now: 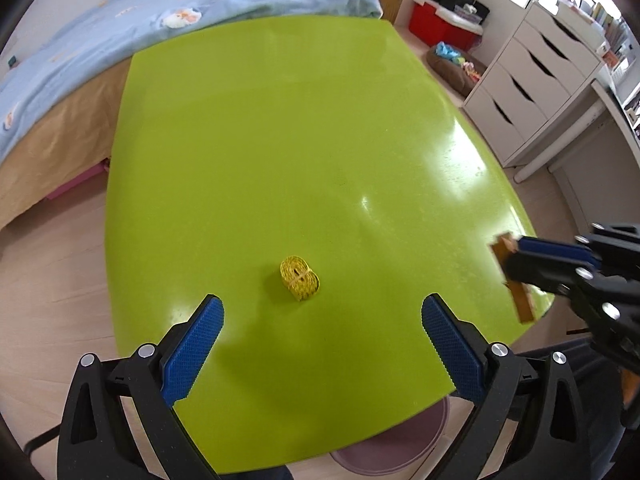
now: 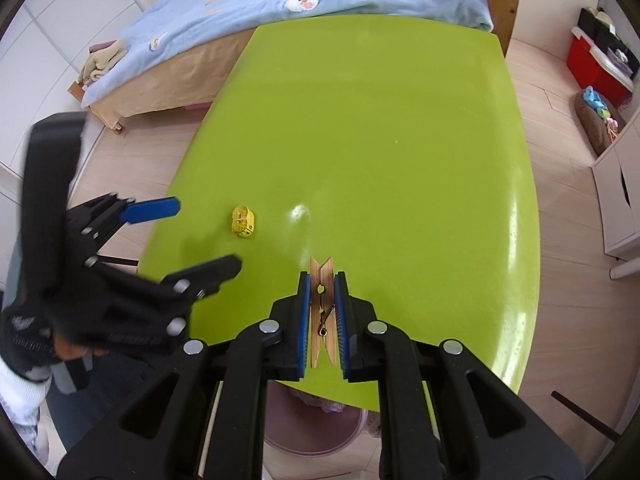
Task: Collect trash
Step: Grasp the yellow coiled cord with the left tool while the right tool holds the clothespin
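Over the green table's (image 2: 400, 160) near edge, the right gripper (image 2: 323, 316) clamped a wooden clothespin (image 2: 322, 280), seemingly bound for the pinkish bin (image 2: 312, 428) below, while the left gripper (image 1: 322, 344) gaped toward the yellow tape roll (image 1: 300, 278).

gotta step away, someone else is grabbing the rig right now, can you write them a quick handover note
Right gripper: jaws shut on the wooden clothespin, held above the near edge of the green table.
Left gripper: jaws open, empty, lined up just short of the yellow rolled tape measure.
Pink bin: on the floor below the table's near edge.
Done: clothespin picked up.
Left: drop the clothespin, probably into the bin; pick up the tape measure, the only other item lying on the table.
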Motion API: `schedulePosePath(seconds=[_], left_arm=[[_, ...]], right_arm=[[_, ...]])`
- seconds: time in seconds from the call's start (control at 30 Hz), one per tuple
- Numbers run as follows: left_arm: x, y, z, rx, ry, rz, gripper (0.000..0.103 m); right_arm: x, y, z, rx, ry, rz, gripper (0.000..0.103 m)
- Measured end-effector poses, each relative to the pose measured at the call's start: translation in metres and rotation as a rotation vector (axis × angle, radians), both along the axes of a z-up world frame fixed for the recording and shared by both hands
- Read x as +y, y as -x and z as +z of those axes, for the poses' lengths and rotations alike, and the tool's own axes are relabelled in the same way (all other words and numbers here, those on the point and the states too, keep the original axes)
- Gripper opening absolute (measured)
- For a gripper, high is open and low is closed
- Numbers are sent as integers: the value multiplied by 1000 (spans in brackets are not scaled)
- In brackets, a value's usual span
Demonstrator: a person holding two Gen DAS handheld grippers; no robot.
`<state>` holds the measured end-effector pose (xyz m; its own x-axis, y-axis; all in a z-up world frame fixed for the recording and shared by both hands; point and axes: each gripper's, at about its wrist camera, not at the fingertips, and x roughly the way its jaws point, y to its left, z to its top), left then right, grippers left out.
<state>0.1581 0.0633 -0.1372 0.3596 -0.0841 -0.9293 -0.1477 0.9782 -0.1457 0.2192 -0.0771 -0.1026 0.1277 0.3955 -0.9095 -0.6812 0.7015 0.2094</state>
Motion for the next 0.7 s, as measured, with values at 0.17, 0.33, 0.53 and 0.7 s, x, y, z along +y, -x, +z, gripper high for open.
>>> schedulePosePath(seconds=[0.17,0.33,0.53,0.7], left_arm=[[-2,-15,-19,65,-23,-3,92],[-2,-22,-29,115,-39,-6,49],[6,-22,-30,122,-55,7,21],[7,-14,-25,106,-68,-2,21]], right_arm=[[-17,1,2,-2,0,-20,11],[-23,0,3,-8,2,-31,11],[-26,2,4,-17,5,-35,11],[-24,4,4,-22,1,-33,11]])
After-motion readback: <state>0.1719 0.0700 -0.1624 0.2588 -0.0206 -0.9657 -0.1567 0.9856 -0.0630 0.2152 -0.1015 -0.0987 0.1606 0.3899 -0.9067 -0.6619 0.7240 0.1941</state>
